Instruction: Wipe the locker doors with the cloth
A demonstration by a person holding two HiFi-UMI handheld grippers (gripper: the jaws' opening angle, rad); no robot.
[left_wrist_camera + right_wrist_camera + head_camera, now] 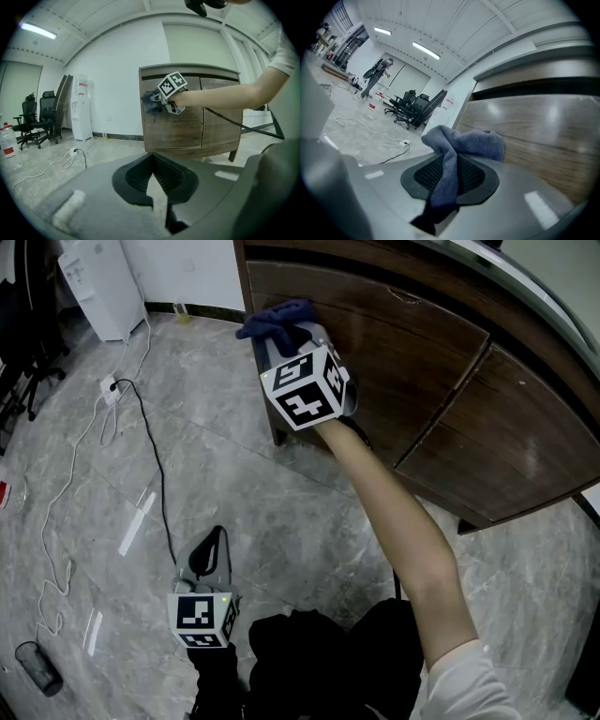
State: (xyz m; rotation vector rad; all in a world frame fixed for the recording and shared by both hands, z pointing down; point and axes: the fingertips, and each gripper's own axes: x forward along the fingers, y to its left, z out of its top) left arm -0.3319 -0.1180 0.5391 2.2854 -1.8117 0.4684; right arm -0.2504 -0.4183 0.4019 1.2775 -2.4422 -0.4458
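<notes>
The right tongs (449,161) are clamped on the blue cloth (461,140). A strip of it is pinched between the jaws, and the loose bunch spills past their tips. That bunch sits at the upper outer corner of the locker's left door (394,362), and the head view and left gripper view suggest it is against the wood or just off it. The step in hand looks like a wiping pass on this door, starting from its top edge. How much is already wiped cannot be read: the brown panel ahead of the right tongs shows only lamp glare, with no damp streak or dust line to mark cleaned from uncleaned. Judging by position alone, the stretch of this door below and to the right of the right tongs is probably yet to do. So is the whole right door (506,446), which lies well apart from the cloth on the far side of the seam. The left tongs (151,161) hang low over the floor (281,512), well apart from the locker. Their jaws meet at the tips with nothing between them, and they take no part in the wipe.
</notes>
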